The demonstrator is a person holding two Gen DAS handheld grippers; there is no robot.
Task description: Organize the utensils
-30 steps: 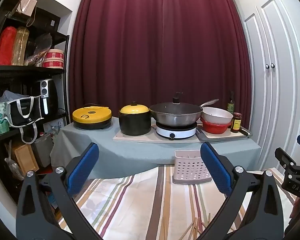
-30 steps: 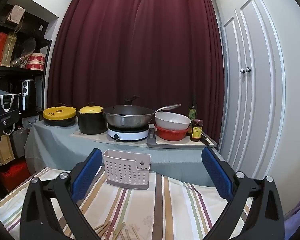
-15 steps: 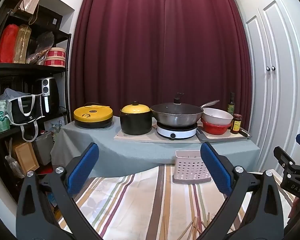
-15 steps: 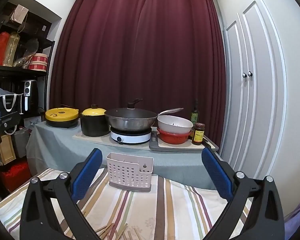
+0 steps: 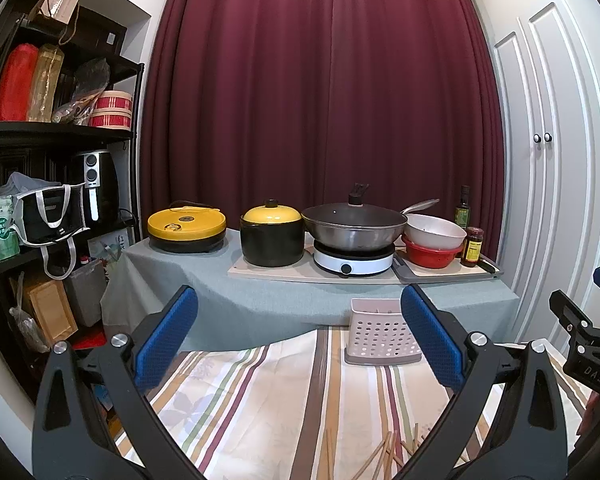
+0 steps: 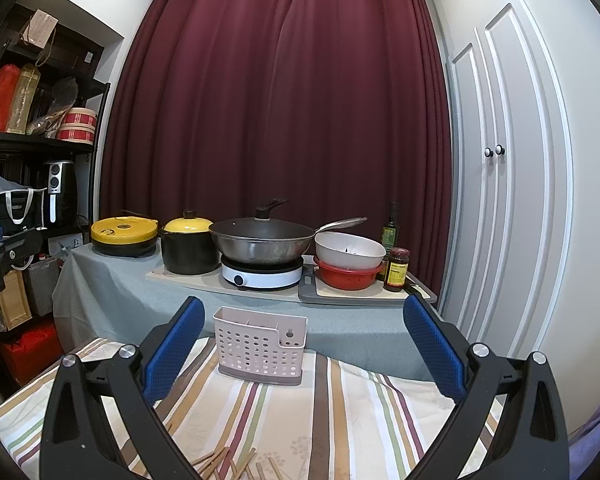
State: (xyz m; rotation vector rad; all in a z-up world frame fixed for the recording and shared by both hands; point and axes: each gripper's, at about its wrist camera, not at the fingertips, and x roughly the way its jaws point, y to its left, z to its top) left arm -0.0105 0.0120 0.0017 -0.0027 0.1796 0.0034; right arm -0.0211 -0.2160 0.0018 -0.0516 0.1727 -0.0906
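Note:
A pale pink perforated utensil caddy point(image 6: 260, 346) stands upright at the far edge of the striped tablecloth point(image 6: 340, 412); the left wrist view has the caddy point(image 5: 380, 338) partly behind my right-hand finger. Several wooden chopsticks point(image 6: 228, 460) lie loose near the front edge, also visible as chopsticks point(image 5: 384, 456) low in the left wrist view. My left gripper point(image 5: 298, 334) is open, held above the cloth with nothing between its fingers. My right gripper point(image 6: 300, 350) is open too, framing the caddy from a distance. The right gripper's body point(image 5: 584, 344) shows at the right edge.
Behind the striped table a grey-covered counter point(image 6: 140, 300) carries a yellow electric pan point(image 6: 124, 234), a black pot with yellow lid point(image 6: 188, 244), a wok on an induction hob point(image 6: 262, 256), stacked bowls point(image 6: 348, 264) and sauce bottles point(image 6: 396, 268). A black shelf point(image 5: 40, 200) stands left, white cupboard doors point(image 6: 500, 200) right.
Both cameras have tilted slightly upward and pulled back a little, so the caddy and chopsticks sit lower in view. Both grippers stay open and empty.

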